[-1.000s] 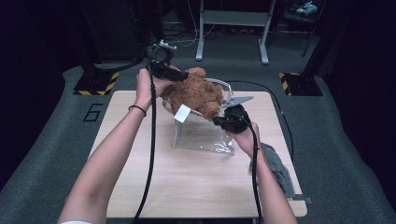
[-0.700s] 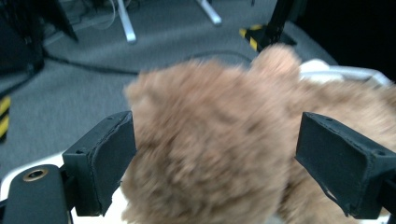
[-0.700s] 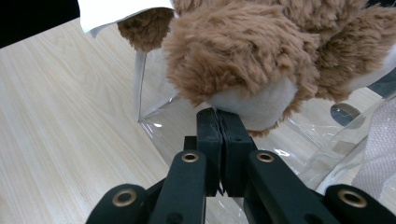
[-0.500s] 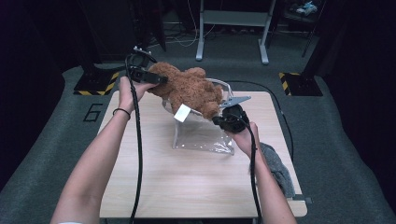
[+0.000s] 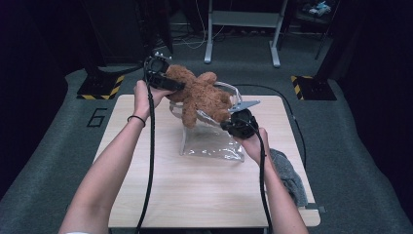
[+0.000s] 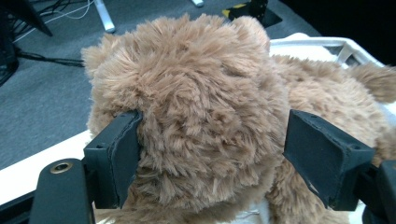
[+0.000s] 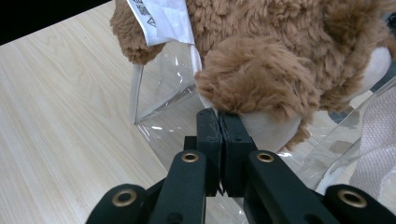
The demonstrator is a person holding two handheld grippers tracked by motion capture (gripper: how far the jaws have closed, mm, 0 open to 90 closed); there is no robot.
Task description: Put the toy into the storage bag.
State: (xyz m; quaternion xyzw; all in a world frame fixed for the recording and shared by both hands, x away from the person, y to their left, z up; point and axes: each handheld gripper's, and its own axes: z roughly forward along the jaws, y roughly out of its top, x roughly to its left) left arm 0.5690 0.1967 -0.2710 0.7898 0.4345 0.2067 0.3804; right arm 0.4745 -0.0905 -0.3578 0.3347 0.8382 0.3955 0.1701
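Left gripper (image 6: 212, 154): jaws wide, clamped on the head of the brown teddy bear (image 5: 202, 95), having just closed a little. Right gripper (image 7: 223, 122): jaws together, pinching the rim of the clear plastic bag (image 5: 212, 144). Bear hangs over the bag's mouth, above the wooden table (image 5: 195, 190); grey cloth (image 5: 290, 175) lies at the table's right edge

The wooden table (image 5: 204, 190) is the landmark. A grey cloth (image 5: 288, 175) lies at its right edge, partly hanging off. On the grey carpet left of the table a painted number 6 (image 5: 96, 117) shows. Beyond the table's far corners sit two black-and-yellow striped floor plates (image 5: 101, 87), one each side. Further back, past its far edge, stands a grey metal frame (image 5: 243, 29) with cables around it.
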